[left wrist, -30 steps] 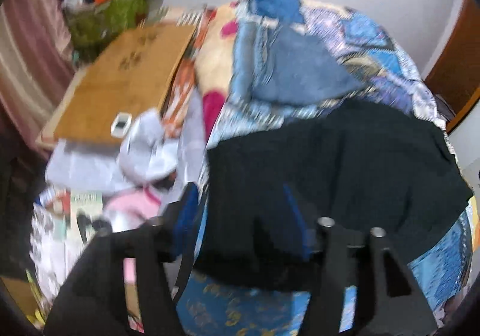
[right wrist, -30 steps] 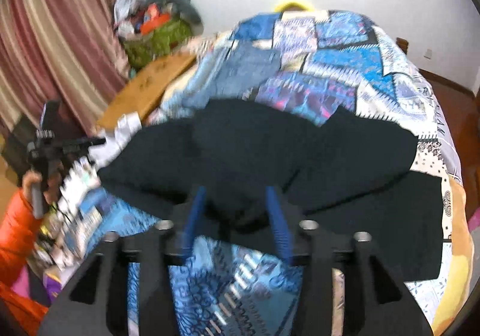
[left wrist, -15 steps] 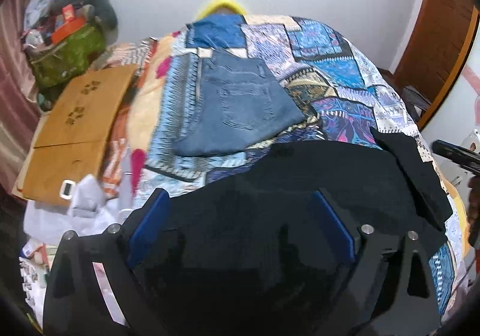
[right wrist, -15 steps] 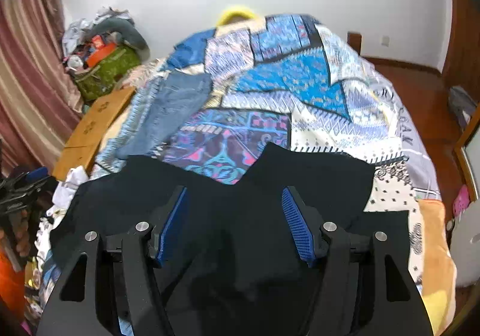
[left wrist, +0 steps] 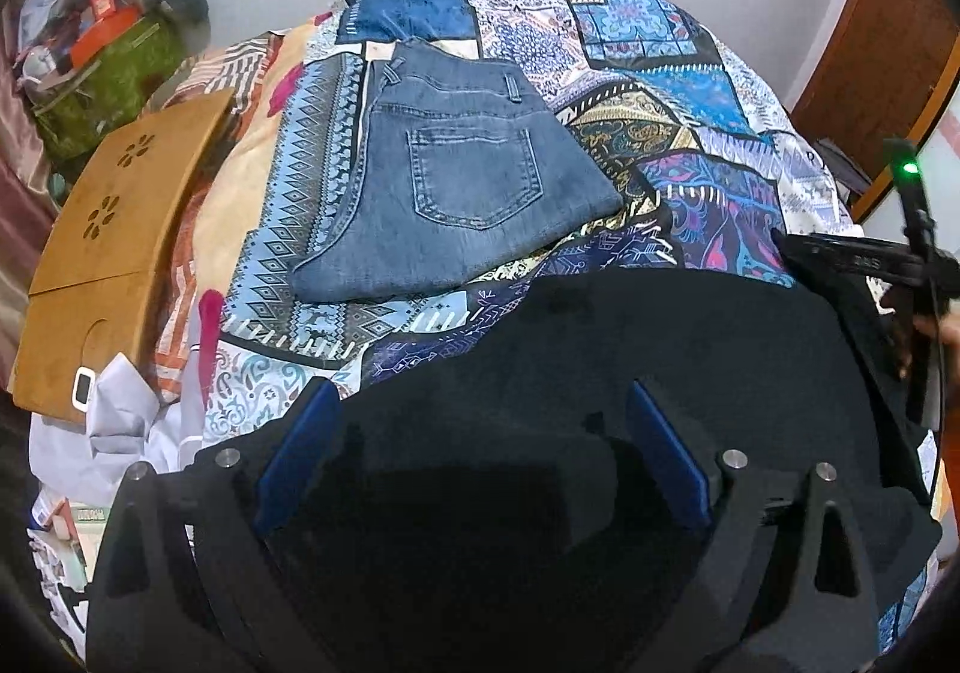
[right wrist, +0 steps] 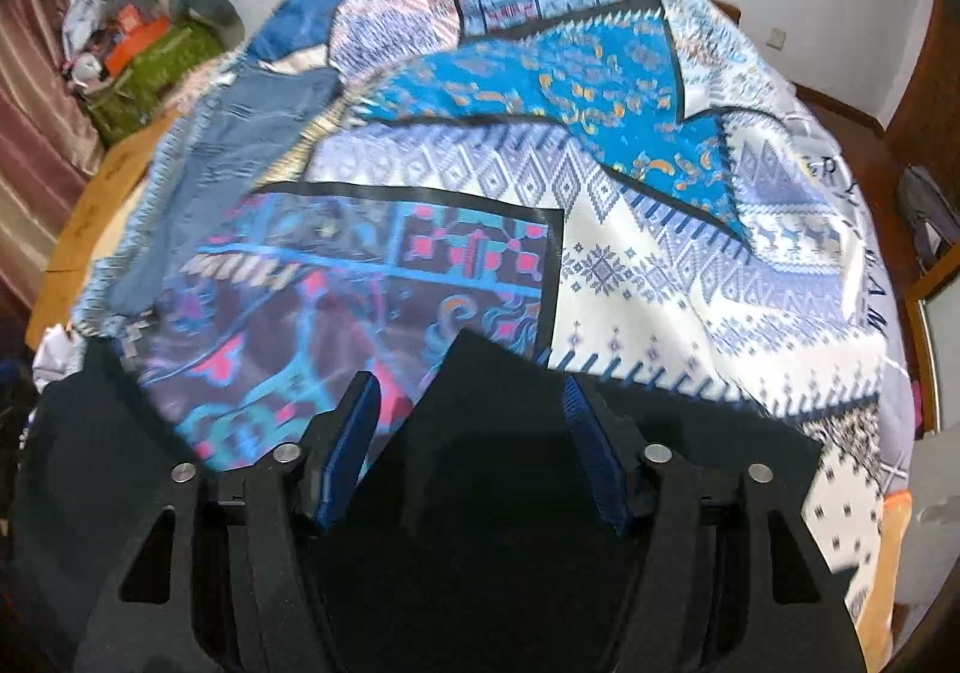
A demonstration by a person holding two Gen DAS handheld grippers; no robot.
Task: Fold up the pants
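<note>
The black fabric pants (left wrist: 660,349) lie spread across the patchwork-quilted bed (right wrist: 630,265) for folding. The left gripper (left wrist: 480,451) hovers wide open, empty; the right gripper (right wrist: 468,451) is closing around a pointed fold.

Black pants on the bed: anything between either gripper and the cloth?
Nothing visible. The black pants lie directly under the wide-open left gripper and the closing right gripper, whose jaws straddle a pointed corner.

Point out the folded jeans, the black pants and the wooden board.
Folded jeans (left wrist: 462,175): left wrist view, back pocket.
Black pants (left wrist: 690,337): left wrist view, flat upper panel.
Wooden board (left wrist: 114,217): left wrist view, top face.
</note>
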